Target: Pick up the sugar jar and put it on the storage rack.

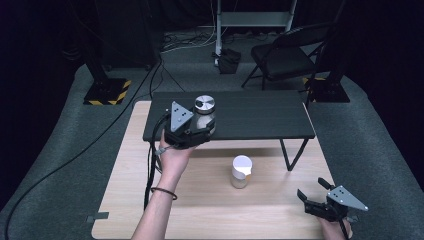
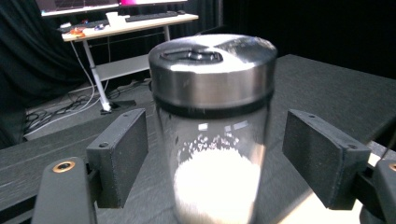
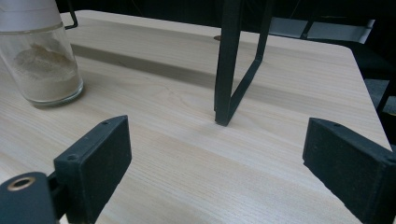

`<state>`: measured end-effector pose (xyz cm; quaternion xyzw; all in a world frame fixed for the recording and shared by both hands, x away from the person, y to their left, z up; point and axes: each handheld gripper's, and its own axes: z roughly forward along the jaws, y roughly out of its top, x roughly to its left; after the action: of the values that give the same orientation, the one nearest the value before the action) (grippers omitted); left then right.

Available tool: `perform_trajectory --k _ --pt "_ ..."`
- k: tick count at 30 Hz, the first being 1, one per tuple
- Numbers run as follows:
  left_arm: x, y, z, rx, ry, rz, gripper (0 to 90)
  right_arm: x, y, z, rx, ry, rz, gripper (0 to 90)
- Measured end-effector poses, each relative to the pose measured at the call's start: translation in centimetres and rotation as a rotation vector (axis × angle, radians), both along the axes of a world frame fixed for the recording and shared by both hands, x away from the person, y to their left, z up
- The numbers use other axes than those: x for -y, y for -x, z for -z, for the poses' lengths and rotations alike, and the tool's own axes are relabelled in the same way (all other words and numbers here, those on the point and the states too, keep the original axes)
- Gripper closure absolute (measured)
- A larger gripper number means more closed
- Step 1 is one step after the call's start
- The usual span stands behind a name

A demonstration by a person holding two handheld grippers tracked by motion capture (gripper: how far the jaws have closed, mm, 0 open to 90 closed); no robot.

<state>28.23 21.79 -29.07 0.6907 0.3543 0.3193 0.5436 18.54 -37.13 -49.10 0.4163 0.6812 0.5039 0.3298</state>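
Note:
A glass jar with a metal lid [image 1: 204,111] stands near the front left edge of a low black shelf [image 1: 250,117]; white grains fill its lower part [image 2: 212,186]. My left gripper [image 1: 201,132] is open, and the jar [image 2: 212,126] stands between its pads [image 2: 119,154] with a gap on each side. A second jar with a white cap [image 1: 241,171] and tan powder stands on the wooden table [image 1: 200,200] in front of the shelf. My right gripper [image 1: 311,188] is open and holds nothing, low over the table's front right corner; the white-capped jar [image 3: 39,51] is far to its left.
The shelf's black wire leg [image 3: 231,70] stands on the table just ahead of the right gripper [image 3: 217,163]. Beyond the table are a folding chair [image 1: 285,55], a stand base with yellow-black stripes [image 1: 107,91] and floor cables. A desk [image 2: 126,23] stands in the far background.

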Motion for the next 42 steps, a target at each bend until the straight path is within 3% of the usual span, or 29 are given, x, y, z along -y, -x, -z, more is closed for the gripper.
perform_trajectory --k 9,15,22,30,33,42 --pt "-1.6 1.6 2.0 0.012 0.001 0.025 19.7 0.0 0.0 0.0 -0.001 0.002 0.000 7.2" --pt "-1.9 2.6 3.3 0.015 -0.042 0.031 16.0 -0.1 0.0 0.0 0.001 0.003 0.001 7.1" --pt "-3.5 3.5 5.1 0.008 -0.029 0.087 10.7 0.0 0.0 -0.1 -0.002 0.004 -0.001 7.2" --pt "-4.8 4.6 7.3 -0.013 -0.045 0.131 6.4 -0.1 0.0 0.0 -0.002 0.003 0.000 7.3" --pt "-5.3 5.1 8.5 -0.036 -0.025 0.116 4.4 -0.1 0.0 -0.1 -0.002 0.004 -0.001 7.4" --pt "-7.0 6.5 12.4 -0.052 0.012 0.110 3.0 -0.1 0.0 -0.1 -0.001 0.007 -0.003 7.7"
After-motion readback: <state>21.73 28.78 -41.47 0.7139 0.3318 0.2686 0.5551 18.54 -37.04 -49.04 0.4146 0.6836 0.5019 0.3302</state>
